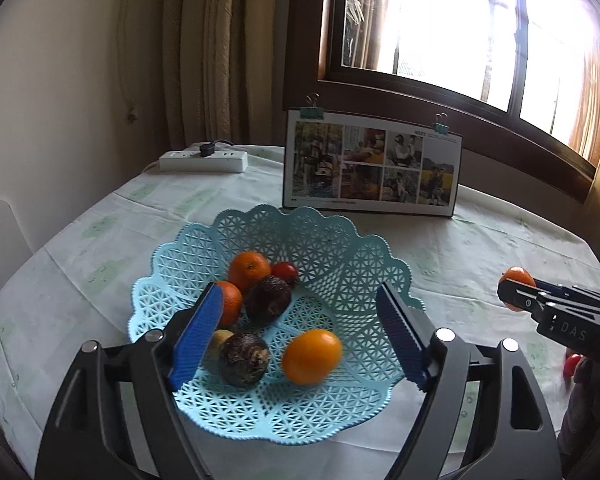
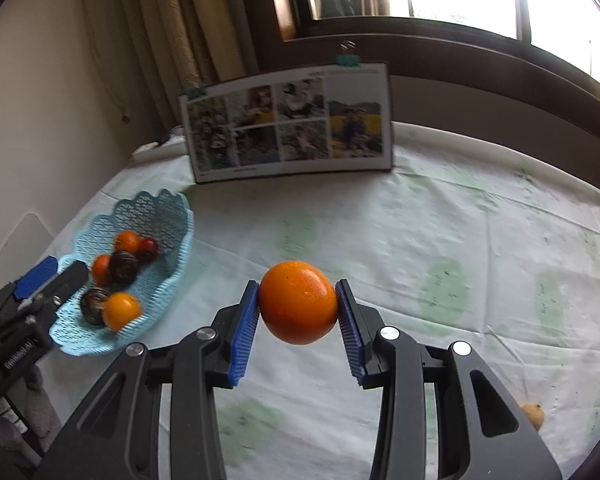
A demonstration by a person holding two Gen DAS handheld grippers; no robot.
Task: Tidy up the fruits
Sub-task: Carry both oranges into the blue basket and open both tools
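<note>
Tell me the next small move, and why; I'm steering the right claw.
Probably carry the right claw left toward the basket. It is shut on an orange held above the tablecloth, clear of the basket, where the other fruit lies. The left claw is open over the basket.

Pale-blue lattice basket (image 1: 340, 240), orange fruit (image 2: 298, 302) — blue-padded tongs (image 2: 298, 312)

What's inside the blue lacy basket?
In the light blue plastic lattice basket: three orange fruits, two dark brown wrinkly fruits, one small red fruit. A pale fruit is half hidden behind the left claw's finger.
</note>
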